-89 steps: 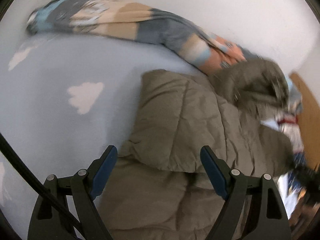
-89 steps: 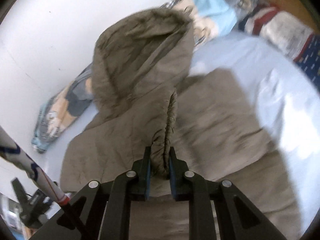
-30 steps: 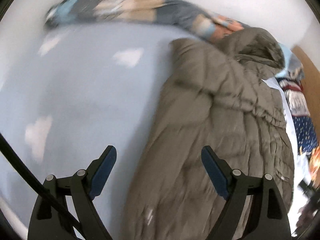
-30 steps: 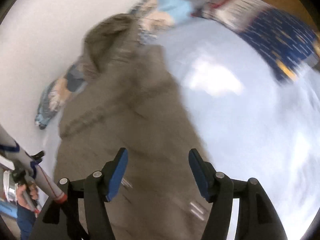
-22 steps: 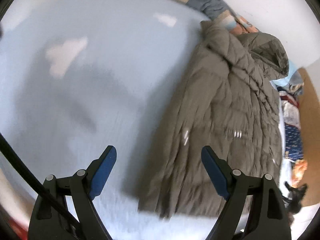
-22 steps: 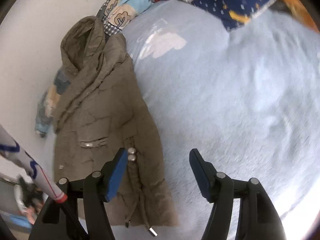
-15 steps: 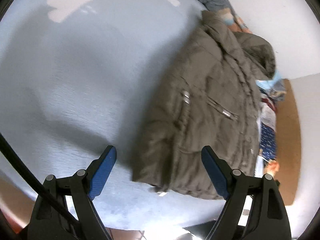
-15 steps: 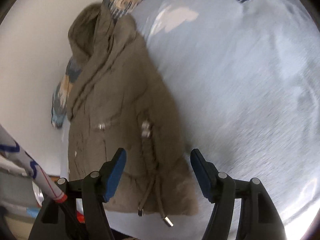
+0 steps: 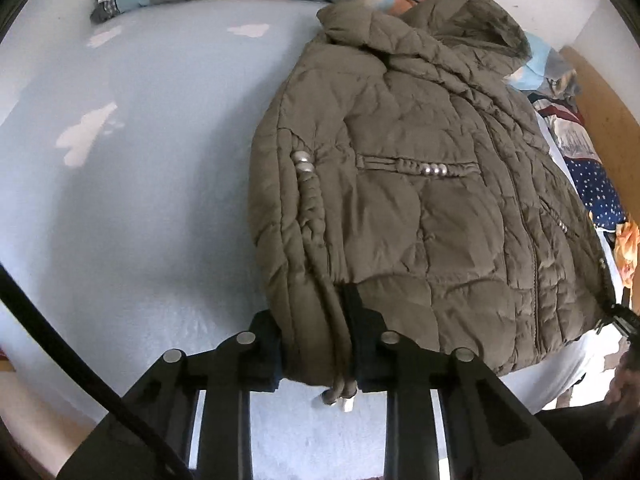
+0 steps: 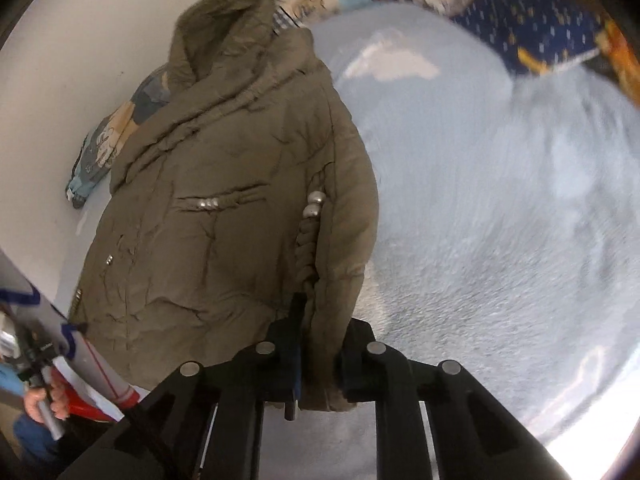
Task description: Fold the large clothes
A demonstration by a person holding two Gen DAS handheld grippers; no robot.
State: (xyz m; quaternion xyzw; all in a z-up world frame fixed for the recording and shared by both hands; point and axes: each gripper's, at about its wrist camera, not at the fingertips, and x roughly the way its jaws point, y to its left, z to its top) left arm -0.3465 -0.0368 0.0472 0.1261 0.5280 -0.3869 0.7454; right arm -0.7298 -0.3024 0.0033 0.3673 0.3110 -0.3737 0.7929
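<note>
Left wrist view: your left tongs [image 9: 316, 344] are clenched on the hem corner of the jacket [image 9: 420, 184], right where the cord ends dangle. Your right tongs [image 10: 318, 344] are pinching the hem's other corner. The jacket lies flat on the bed [image 9: 132, 168], long axis running straight away from both tongs toward the hood [image 10: 224, 28], so I'd guess you carry the hem forward up to the hood.
</note>
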